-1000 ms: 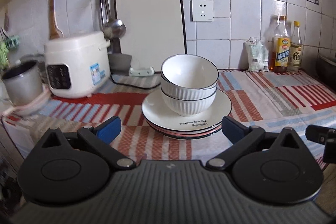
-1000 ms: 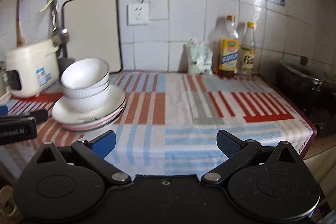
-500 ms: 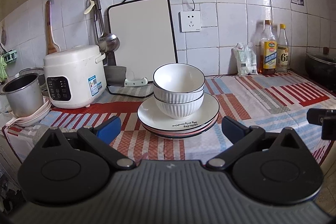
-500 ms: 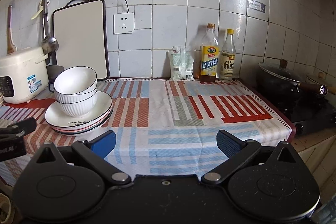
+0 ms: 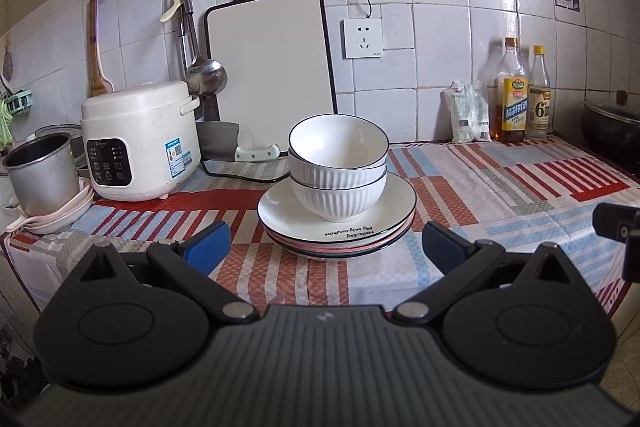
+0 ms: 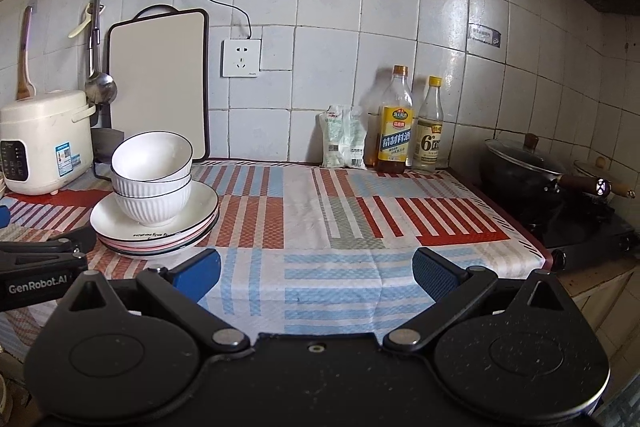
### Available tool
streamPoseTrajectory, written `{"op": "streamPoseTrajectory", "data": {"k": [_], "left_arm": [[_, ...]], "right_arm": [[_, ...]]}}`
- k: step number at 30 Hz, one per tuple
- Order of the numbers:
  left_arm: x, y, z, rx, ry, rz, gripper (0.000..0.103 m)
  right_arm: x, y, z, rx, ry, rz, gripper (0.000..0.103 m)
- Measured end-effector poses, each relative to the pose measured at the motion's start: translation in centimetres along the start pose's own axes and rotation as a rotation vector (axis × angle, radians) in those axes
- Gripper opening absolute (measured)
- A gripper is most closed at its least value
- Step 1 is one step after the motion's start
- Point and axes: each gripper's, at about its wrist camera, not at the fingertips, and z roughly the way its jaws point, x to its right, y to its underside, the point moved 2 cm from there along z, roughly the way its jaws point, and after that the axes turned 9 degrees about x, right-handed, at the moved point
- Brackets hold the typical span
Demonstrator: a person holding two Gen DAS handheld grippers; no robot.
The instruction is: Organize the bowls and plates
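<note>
the left tongs (image 5: 326, 241) are spread wide with nothing between them, held back off the near edge of the bench (image 5: 500, 187) and facing the stack. the right tongs (image 6: 316, 269) are spread wide too, holding nothing, over the bare cloth to the right of the stack.

the two bowls (image 5: 338, 167) sit nested, the upper one tilted in the lower, on top of the plates (image 5: 336, 227), which lie piled flat on the striped cloth just in front of the board (image 5: 268, 67) and right of the cooker (image 5: 140, 139). that pile would fit a tidy-up that is done, with both tongs drawn clear, or a mixed stack waiting to be sorted into plates and bowls; the views don't settle which.

risks, as i judge them: the top bowl leans, so a knock on its rim could tip it out and roll it over the bench. glazed ware is slick and thin at the rim, so a pinch from narrow pads may slip. the pile sits near the front edge on a loose cloth; a drag on the cloth or a shove on the lower plate could slide the whole lot off. lifting the plates with the bowls on top would make them wobble.
</note>
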Motion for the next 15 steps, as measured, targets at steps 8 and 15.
{"op": "streamPoseTrajectory", "data": {"k": [8,15], "left_arm": [[-0.01,-0.09,-0.42,0.027,-0.01,0.001,0.103],[-0.71,0.2,0.01,0.034,-0.052,-0.04,0.103]], "right_arm": [[0.31,-0.01,-0.4,0.042,0.005,0.02,0.103],[0.0,0.03,-0.54,0.079,0.022,0.009,0.103]]}}
